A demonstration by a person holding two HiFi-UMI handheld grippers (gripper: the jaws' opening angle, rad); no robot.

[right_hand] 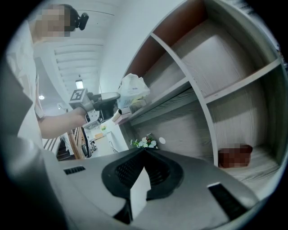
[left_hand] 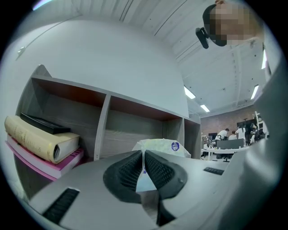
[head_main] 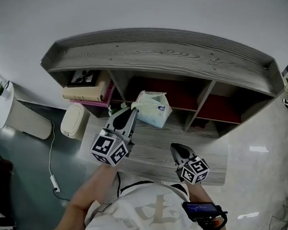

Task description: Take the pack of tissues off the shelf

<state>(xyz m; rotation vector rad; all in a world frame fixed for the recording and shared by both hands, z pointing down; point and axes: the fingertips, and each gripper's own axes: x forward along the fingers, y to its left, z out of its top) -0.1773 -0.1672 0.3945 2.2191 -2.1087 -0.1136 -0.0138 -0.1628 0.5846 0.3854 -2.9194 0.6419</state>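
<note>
Pack of tissues [head_main: 152, 109] is hanging at the mouth of the middle compartment of the shelf [head_main: 163, 54], level with its front edge, as the left tongs [head_main: 133, 109] are pinching a thin flap of plastic wrapper at the pack's near corner. These tongs are standing almost closed, with nothing but that fold of film showing between the pads, and are pointing level into the shelf. Whether the pack is resting on the board or riding clear of it, the views are not settling. The right tongs [head_main: 177, 150] are idling lower and to the right, pressed together on nothing and aiming toward the right-hand compartments. A stack of books [head_main: 86, 91] is lying in the left compartment, next to the pack's bay and apart from the pack. By the look of things the grasp is made and the withdrawal is in hand. The next move is calling for a straight pull back toward the person, keeping the pack off the dividers. Because the hold is on loose film only, a jerk is risking a slip or a tear.
</note>
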